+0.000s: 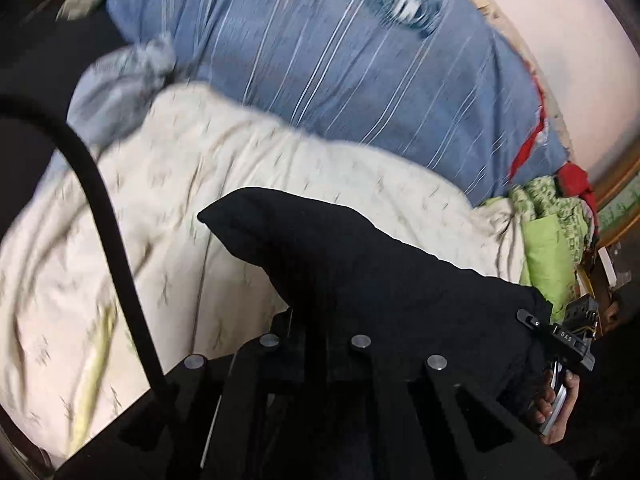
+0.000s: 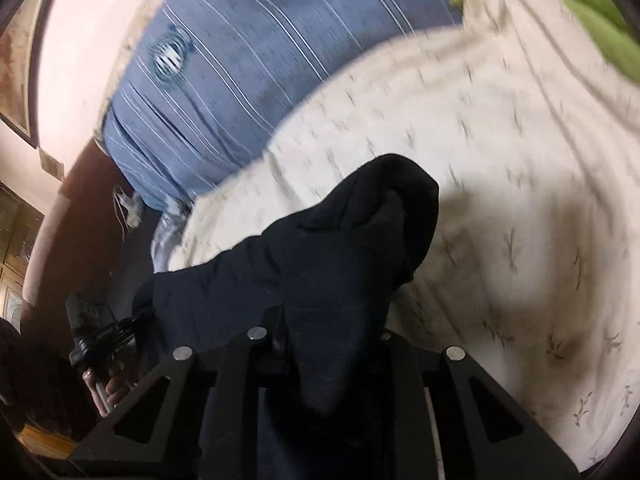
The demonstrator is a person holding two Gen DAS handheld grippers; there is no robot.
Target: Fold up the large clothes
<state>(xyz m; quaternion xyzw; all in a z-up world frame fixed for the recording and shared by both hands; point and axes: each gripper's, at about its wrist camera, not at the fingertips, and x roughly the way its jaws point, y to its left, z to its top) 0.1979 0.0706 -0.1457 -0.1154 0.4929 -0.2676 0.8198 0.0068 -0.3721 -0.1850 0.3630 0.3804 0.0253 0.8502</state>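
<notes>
Black garment (image 1: 360, 264) hangs stretched between left tongs (image 1: 316, 320) and right tongs (image 2: 332, 320), both clenched on it over the bed (image 1: 120, 240); next, lay it flat.

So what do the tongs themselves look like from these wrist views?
Both are matte black, angular frames with cut-out slots and round silver bolt heads. A black cable curves past the left tongs. The right tongs carry small white lettering and a silvery trigger in a bare hand.

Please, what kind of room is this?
Probably a bedroom: a cream printed bedsheet covers a bed, a blue striped pillow lies at its head, and both grippers hold a dark garment above it.
</notes>
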